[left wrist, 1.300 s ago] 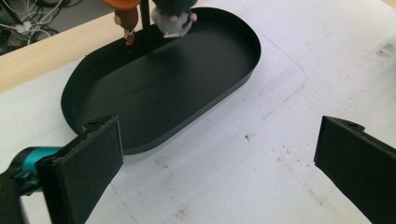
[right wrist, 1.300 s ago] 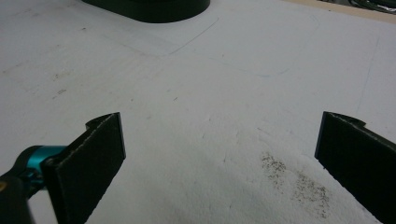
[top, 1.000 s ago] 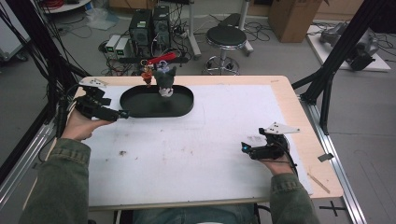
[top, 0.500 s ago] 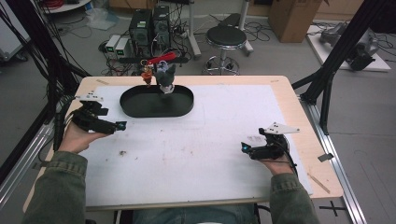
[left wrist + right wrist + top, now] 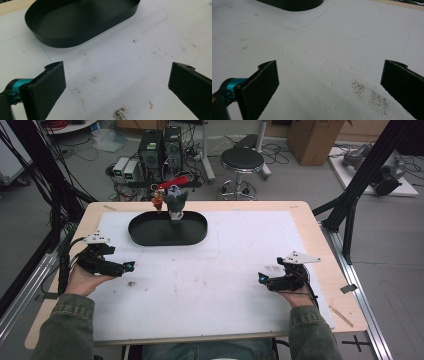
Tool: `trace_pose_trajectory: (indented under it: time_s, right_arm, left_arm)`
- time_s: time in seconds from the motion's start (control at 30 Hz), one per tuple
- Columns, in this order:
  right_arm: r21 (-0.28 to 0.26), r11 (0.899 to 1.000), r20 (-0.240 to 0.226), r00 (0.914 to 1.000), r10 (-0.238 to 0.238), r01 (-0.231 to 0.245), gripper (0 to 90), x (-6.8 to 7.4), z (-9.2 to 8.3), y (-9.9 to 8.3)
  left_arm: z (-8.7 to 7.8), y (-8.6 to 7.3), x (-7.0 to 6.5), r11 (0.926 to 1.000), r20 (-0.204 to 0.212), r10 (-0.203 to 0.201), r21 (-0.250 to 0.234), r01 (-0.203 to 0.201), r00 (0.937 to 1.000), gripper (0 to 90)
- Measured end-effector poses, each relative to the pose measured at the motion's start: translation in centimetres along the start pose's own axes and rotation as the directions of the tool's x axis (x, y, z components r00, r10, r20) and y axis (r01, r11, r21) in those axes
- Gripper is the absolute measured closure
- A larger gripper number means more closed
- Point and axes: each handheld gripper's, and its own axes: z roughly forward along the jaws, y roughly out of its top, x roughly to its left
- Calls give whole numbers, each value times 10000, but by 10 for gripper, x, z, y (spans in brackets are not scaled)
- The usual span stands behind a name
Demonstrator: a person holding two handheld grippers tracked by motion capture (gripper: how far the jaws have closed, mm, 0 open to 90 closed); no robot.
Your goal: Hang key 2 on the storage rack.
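A black oval tray [image 5: 150, 239] lies on the white table cover toward the back left, and its near rim [image 5: 65, 42] fills the top of the left gripper view. A grey figure [image 5: 176, 203] and a small red and orange one [image 5: 159, 200] stand at the tray's far rim. My left gripper [image 5: 128, 266] rests on the cover in front of the tray's left end, jaws wide apart with nothing between them [image 5: 117, 85]. My right gripper [image 5: 261, 279] lies near the front right, also open over bare cover [image 5: 329, 85].
Dark smudges [image 5: 120, 113] mark the cover by the left gripper, and grey specks [image 5: 372, 96] by the right one. Black frame legs [image 5: 350, 215] stand at the table's right edge. A stool [image 5: 242, 160] and computer boxes [image 5: 160, 147] are on the floor behind.
My left gripper has drawn back from the tray's left end toward the front of the table. The right gripper has stayed still.
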Motion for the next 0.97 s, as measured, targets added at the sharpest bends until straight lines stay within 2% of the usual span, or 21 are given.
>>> trace_pose_trajectory:
  time_s: [0.07, 0.1, 0.27, 0.43, 0.53, 0.6, 0.67, 0.77, 0.9, 0.97]
  right_arm:
    - [-8, 10000, -1, 10000, 16, -16, 6, 0, 0, 0]
    - [-10, 10000, 3, 10000, 8, -8, 6, 0, 0, 0]
    - [21, 10000, -6, 10000, 51, -51, 6, 0, 0, 0]
    - [20, 10000, 7, 10000, 38, -38, 6, 0, 0, 0]
    - [15, 10000, 7, 10000, 42, -42, 6, 0, 0, 0]
    - [8, 10000, 25, 10000, 27, -27, 6, 0, 1, 0]
    - [23, 10000, 1, 10000, 80, -80, 6, 1, 0, -1]
    - [-37, 9999, -15, 10000, 97, -97, 6, 1, 0, -1]
    - [-33, 10000, -35, 10000, 80, -81, 6, 0, 1, -1]
    - [-13, 9999, -48, 9999, 99, -99, 6, 1, 1, -1]
  left_arm:
    - [-1, -5, 0, 10000, -85, 58, -28, -58, 9999, 17]
    - [-2, -8, -1, 9999, -72, -70, -144, 69, 9999, 17]
    - [-5, -20, 0, 9992, -250, -144, -383, 134, 9996, 17]
    - [-9, -30, -5, 9961, -220, 180, -864, -198, 9996, 17]
    - [-11, -37, -9, 9936, -414, 386, -1047, -428, 9984, 17]
    - [-13, -42, -9, 9902, -386, 372, -1334, -421, 9986, 17]
    - [-14, -48, -8, 9920, -414, 314, -1205, -362, 9987, 17]
    - [-15, -55, -7, 9914, -518, 87, -1298, -154, 9986, 17]
    - [-11, -60, -7, 9926, -624, 50, -1211, -126, 9980, 17]
    - [-10, -61, -9, 9916, -800, 185, -1261, -285, 9966, 17]
